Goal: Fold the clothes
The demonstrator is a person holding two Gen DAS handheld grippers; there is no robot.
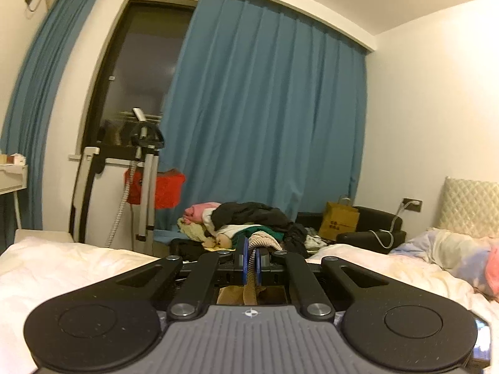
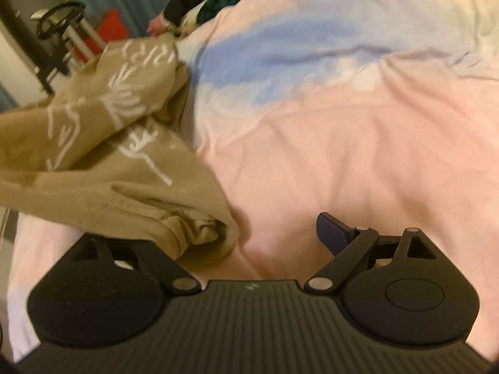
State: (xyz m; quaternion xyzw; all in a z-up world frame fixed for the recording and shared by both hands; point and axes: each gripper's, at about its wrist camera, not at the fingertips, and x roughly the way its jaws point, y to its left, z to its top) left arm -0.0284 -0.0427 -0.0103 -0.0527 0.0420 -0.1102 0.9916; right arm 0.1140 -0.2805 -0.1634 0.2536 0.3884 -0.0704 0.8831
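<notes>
Shown were two grippers, the left gripper [image 1: 249, 261] and the right gripper [image 2: 274, 237]; one tan printed garment [image 2: 103, 143]; one clothes pile [image 1: 246, 221]; two blue curtains [image 1: 265, 109]; one paper bag [image 1: 340, 221]; one red bag [image 1: 162, 190].

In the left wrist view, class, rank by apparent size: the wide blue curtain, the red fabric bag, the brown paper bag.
1. Wide blue curtain, by far the largest.
2. Red fabric bag.
3. Brown paper bag; it looks only slightly smaller, and the bags' distances differ, so this order is unsure.
</notes>
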